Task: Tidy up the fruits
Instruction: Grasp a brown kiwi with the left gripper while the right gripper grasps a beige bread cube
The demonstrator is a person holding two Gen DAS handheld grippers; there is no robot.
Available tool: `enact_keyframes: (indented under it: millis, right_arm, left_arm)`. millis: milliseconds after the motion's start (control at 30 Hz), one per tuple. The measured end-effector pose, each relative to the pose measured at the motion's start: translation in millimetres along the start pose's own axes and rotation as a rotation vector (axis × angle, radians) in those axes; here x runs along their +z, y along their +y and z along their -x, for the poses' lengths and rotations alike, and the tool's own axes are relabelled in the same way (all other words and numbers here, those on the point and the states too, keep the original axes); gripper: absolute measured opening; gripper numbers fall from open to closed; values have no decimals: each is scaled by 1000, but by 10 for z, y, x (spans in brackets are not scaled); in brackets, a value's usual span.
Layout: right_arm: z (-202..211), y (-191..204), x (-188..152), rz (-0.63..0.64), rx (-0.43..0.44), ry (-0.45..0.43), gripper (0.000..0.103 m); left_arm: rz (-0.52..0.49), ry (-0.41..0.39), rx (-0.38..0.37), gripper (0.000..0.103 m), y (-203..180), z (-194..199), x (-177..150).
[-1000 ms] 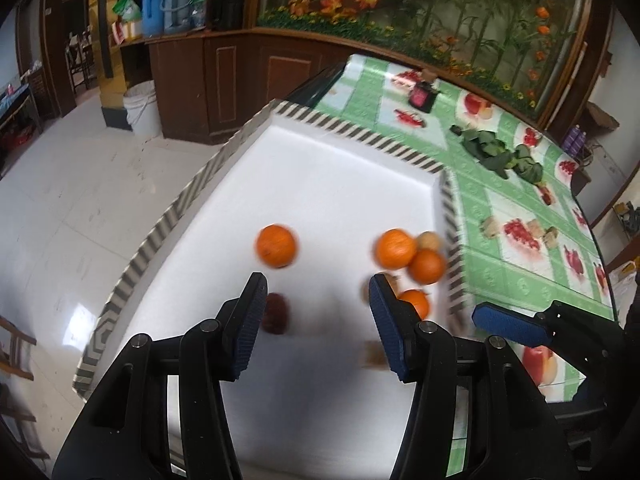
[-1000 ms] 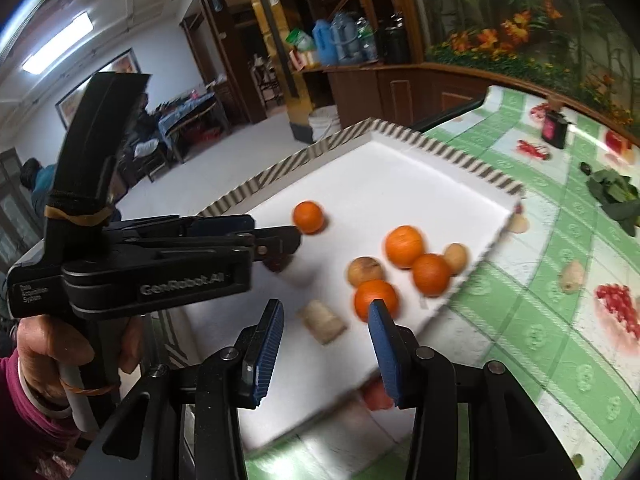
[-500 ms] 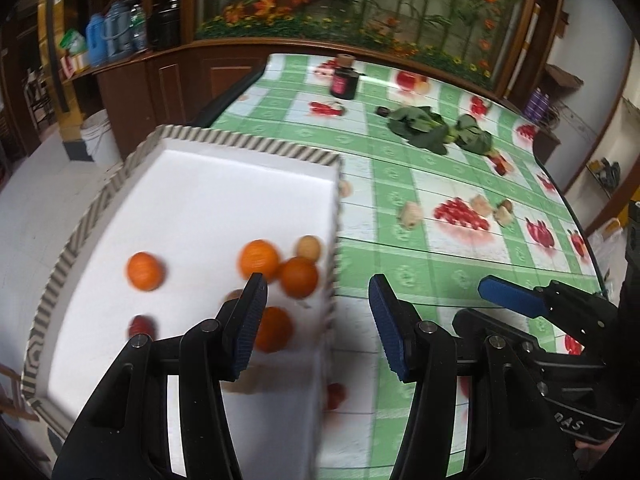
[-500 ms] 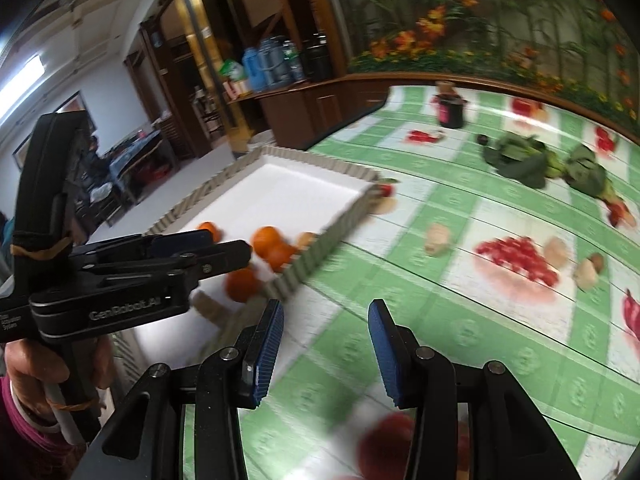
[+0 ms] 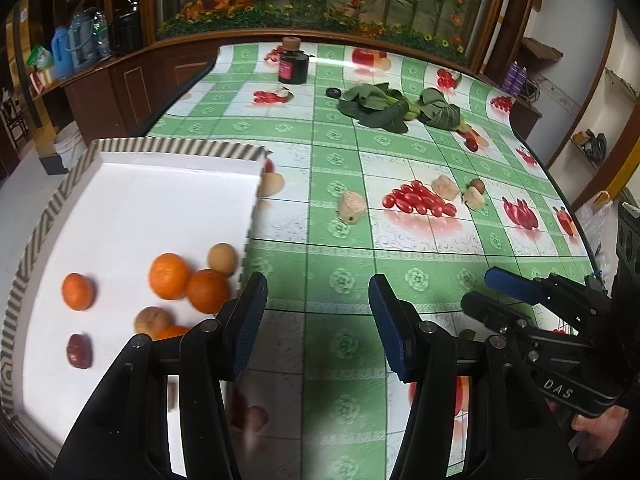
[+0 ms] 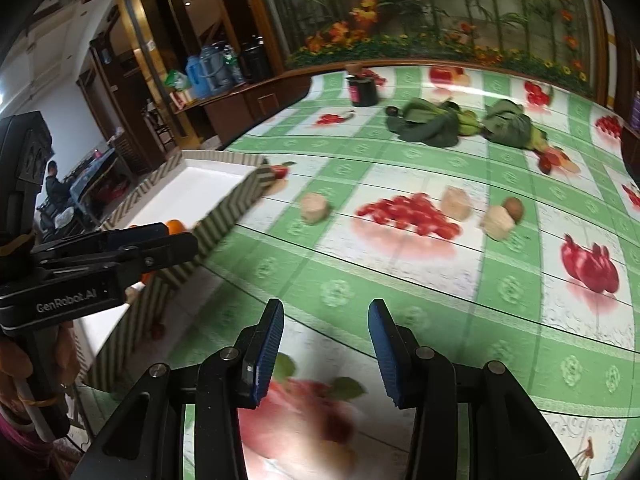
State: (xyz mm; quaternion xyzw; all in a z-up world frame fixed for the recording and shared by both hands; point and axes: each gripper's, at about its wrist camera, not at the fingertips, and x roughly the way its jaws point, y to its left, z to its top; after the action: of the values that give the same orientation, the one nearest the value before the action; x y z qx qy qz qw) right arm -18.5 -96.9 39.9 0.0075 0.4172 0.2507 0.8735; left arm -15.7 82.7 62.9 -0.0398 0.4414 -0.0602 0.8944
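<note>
Both tongs, left gripper and right gripper, gape empty while your oranges sit in the white tray, pale chunks beside it still unsorted.

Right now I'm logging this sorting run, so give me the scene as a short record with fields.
left gripper: jaws open, empty, above the tablecloth
right gripper: jaws open, empty
tray: white, striped rim, at table's left edge
in tray: oranges, a small dark red fruit
loose on tablecloth: pale chunks, a small brown fruit
far side: leafy greens, dark jar
</note>
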Motion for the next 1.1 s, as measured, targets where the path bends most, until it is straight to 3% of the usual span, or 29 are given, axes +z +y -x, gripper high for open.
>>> enact_keyframes:
  millis: [400, 667, 867, 1100]
  right_arm:
    - [88, -420, -5, -24, -67, -10, 43]
    - [180, -819, -37, -106, -104, -12, 43]
    - [141, -980, 152, -100, -134, -25, 43]
    - [-214, -1208, 422, -108, -159, 25, 43]
  left_arm:
    - [-3, 73, -32, 53, -90, -313, 182]
    - [-8, 88, -26, 53, -162, -452, 351]
    - [-22, 89, -14, 53, -239, -524, 488]
    - [-5, 86, 9, 53, -250, -665, 622]
